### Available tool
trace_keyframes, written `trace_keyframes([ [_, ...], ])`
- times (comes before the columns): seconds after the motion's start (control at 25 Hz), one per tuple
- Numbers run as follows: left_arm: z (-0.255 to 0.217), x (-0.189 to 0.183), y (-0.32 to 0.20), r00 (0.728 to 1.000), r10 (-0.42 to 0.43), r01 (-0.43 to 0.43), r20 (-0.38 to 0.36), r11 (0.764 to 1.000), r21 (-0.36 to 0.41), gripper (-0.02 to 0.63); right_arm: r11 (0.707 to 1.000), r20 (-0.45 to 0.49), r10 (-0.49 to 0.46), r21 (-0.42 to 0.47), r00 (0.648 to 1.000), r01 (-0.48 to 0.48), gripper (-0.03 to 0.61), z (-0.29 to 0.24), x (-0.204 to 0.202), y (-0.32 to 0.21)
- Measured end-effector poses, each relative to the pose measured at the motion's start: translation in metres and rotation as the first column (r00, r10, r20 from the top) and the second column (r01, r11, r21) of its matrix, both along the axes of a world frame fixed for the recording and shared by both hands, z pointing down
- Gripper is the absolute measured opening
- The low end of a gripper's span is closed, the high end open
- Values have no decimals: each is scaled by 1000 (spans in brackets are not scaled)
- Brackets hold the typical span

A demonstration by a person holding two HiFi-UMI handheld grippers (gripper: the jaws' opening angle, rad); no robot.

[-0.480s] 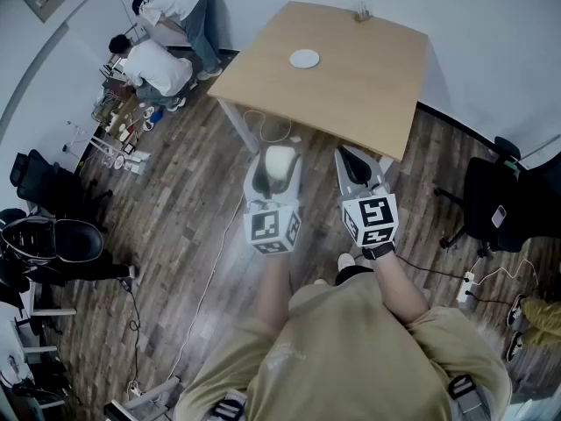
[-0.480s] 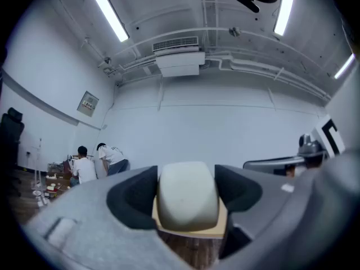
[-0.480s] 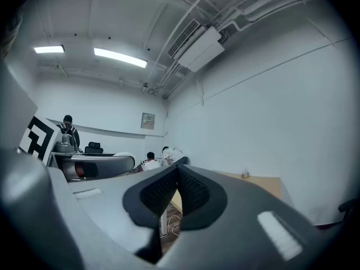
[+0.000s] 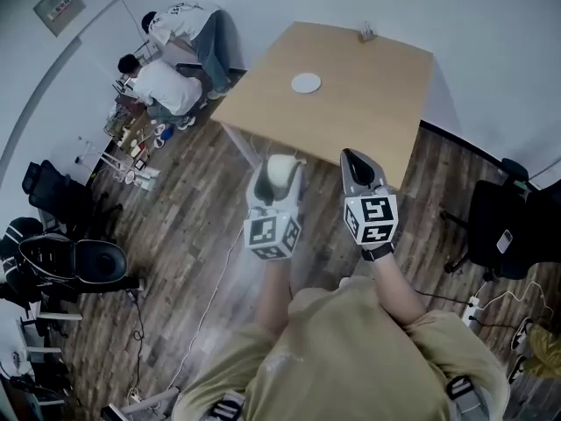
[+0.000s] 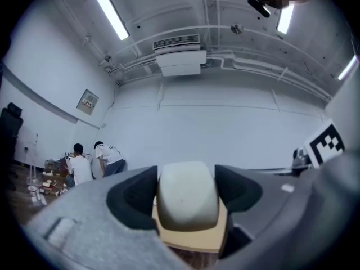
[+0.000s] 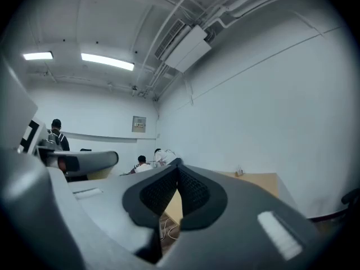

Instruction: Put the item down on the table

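Jaws of your left gripper clamp a pale cream, smooth block with rounded corners, with the black pads pressing on its two sides. Your right gripper has its ribbed black pads pressed together on nothing. The block hangs over the dark wood-plank floor, just short of the near edge of the square, light wooden worktop, so it is not down yet. To do this step well, you probably want to carry the block forward over bare wood, clear of the small white round disc near the middle. Lower it until its underside meets the flat surface, and only then part the jaws. Its matte skin looks slick and its edges are curved, so it may slide or rock if released early. Whether it is soft or hard cannot be told. Keep your right gripper out of the way.
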State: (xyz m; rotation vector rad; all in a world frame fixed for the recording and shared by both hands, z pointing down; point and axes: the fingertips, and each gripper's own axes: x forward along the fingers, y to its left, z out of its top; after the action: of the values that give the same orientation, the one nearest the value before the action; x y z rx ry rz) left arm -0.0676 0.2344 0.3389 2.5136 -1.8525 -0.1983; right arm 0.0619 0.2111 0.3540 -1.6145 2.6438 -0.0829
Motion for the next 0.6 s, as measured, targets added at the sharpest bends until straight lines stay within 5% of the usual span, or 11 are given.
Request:
trace_keyframes([
  [0.36, 15, 50, -37, 1000, -23, 23, 10, 999, -49, 316, 993, 69, 22, -122, 997, -13, 6, 38, 60, -59],
  [0.6, 41, 66, -61, 1000, 1, 3, 29, 992, -126, 316, 979, 83, 11, -202, 996, 6, 6, 68, 63, -79],
])
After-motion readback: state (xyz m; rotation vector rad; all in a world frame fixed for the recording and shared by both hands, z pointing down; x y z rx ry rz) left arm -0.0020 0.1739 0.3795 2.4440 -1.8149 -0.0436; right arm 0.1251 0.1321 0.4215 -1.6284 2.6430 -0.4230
